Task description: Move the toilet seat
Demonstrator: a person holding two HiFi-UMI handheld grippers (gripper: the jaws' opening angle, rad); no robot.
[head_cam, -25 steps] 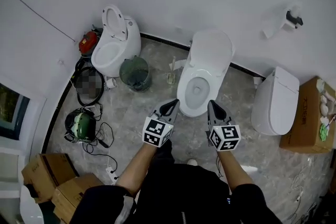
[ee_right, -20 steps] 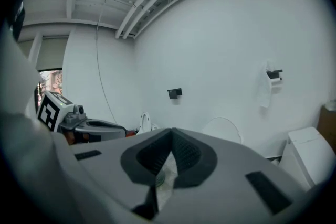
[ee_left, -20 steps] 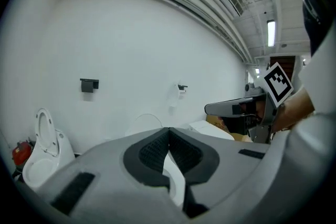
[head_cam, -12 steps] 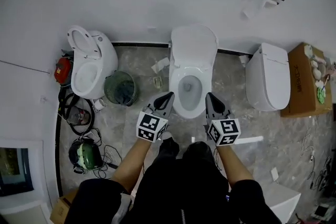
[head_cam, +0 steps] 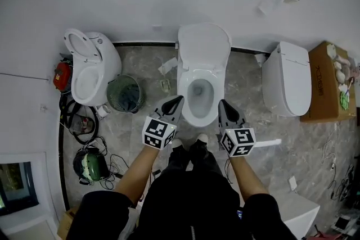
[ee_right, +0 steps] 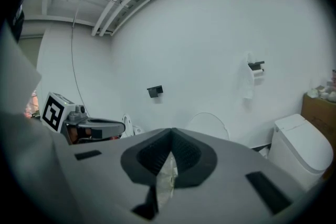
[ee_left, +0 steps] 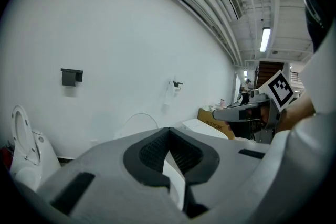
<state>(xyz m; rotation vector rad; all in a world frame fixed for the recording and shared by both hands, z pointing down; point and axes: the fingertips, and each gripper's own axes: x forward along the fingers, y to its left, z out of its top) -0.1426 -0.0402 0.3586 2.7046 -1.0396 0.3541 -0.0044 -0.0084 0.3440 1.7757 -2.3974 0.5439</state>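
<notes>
Flanking toilet seat [head_cam: 188,78]: left tool [head_cam: 179,99] (right tool [head_cam: 221,103])

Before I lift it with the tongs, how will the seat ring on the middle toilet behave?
The seat ring looks like a rigid moulded loop, so it should swing up in one piece, not flex. Its glossy white surface may be slippery to grip. It seems hinged at the back below the raised lid, so expect it to pivot, not slide.
</notes>
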